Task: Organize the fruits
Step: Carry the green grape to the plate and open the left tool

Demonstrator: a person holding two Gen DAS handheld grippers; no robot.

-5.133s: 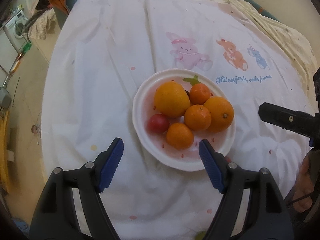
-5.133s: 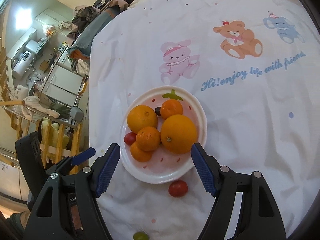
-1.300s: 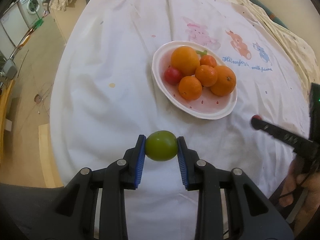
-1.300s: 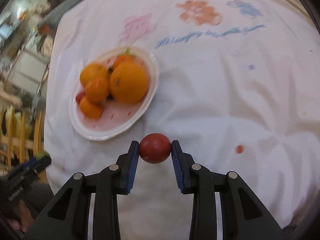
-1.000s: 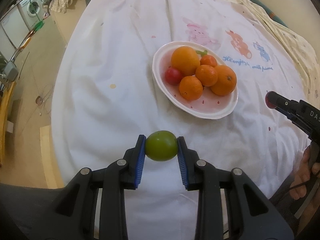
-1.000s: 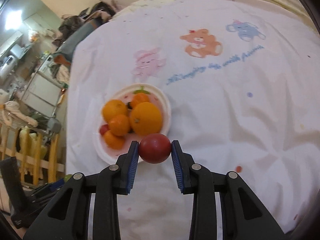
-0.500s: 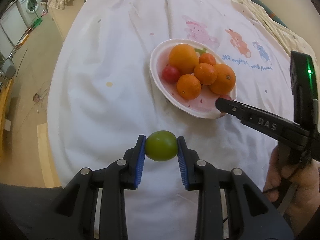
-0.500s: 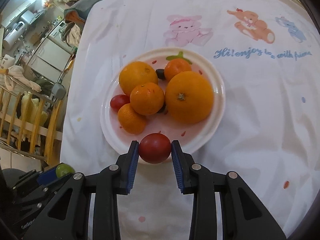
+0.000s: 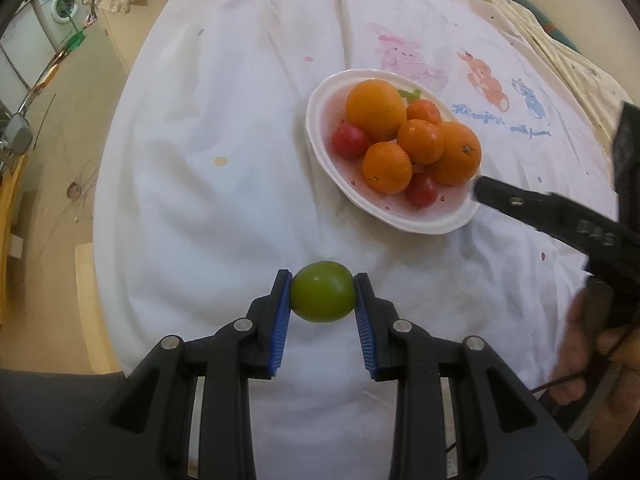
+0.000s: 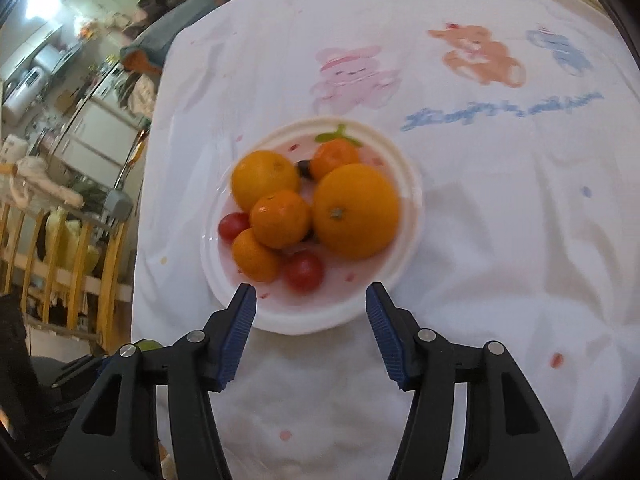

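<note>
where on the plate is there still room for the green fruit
The bare patch is the plate's near side, between the rim and the red tomato; the right gripper, jaws opening and empty, hangs over it. The oranges crowd the middle and far side. The left gripper holds the green fruit.

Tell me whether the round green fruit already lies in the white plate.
No, the round green fruit sits clamped between the left gripper fingers.

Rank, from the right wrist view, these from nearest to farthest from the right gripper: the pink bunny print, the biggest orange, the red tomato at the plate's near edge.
From the right gripper, jaws opening with nothing between them:
1. Red tomato, just ahead on the plate's near side.
2. Biggest orange, further in, right side of the plate.
3. Pink bunny print, on the cloth beyond the plate.
</note>
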